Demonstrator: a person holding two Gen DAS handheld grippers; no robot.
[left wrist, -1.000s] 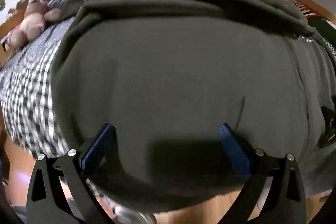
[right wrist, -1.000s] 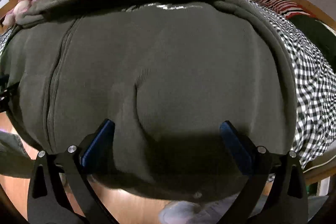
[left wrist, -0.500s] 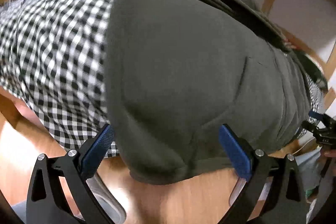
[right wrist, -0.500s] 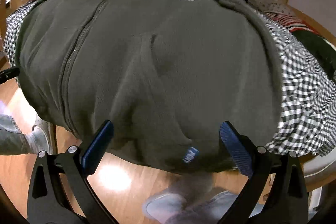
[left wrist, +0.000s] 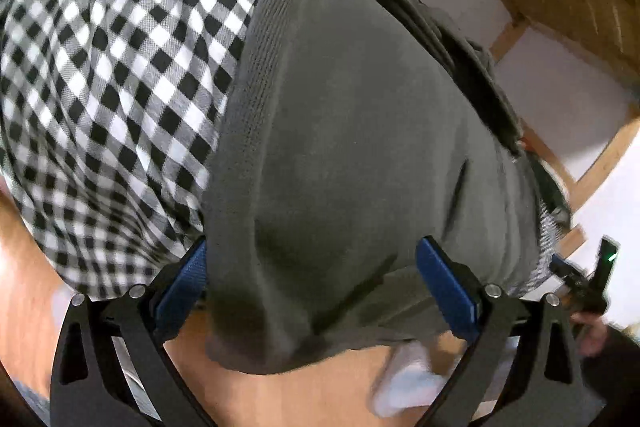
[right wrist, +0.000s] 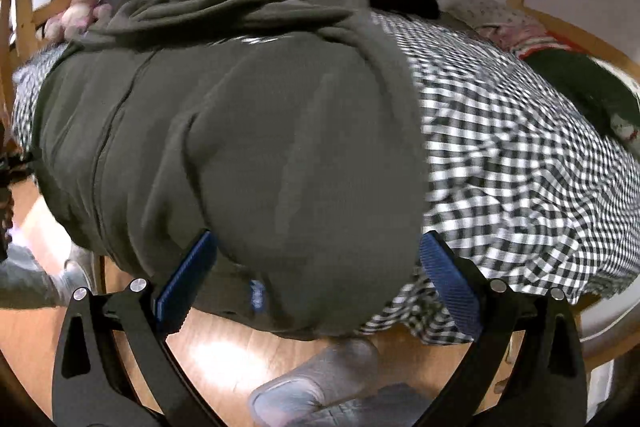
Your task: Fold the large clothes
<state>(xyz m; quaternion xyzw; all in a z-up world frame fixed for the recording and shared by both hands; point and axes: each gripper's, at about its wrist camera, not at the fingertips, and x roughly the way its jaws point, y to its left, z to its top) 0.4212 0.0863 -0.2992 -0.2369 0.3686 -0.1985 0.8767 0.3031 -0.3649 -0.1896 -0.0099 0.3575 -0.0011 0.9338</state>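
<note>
Both grippers, left [left wrist: 312,291] and right [right wrist: 316,283], jaws wide, have slid outward to the hoodie's [left wrist: 360,147] hem corners at the checked bed's [left wrist: 120,67] edge, ready to grasp.

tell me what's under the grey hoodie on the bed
The grey hoodie lies on a black-and-white checked sheet, which shows on both sides of it. Its hem hangs past the bed edge over the wooden floor. Anything directly beneath the hoodie is covered.

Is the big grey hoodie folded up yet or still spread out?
Mostly spread out. The grey hoodie lies flat across the checked bedcover, zipper front showing, its bottom edge hanging over the side. Only the sleeves look bunched.
</note>
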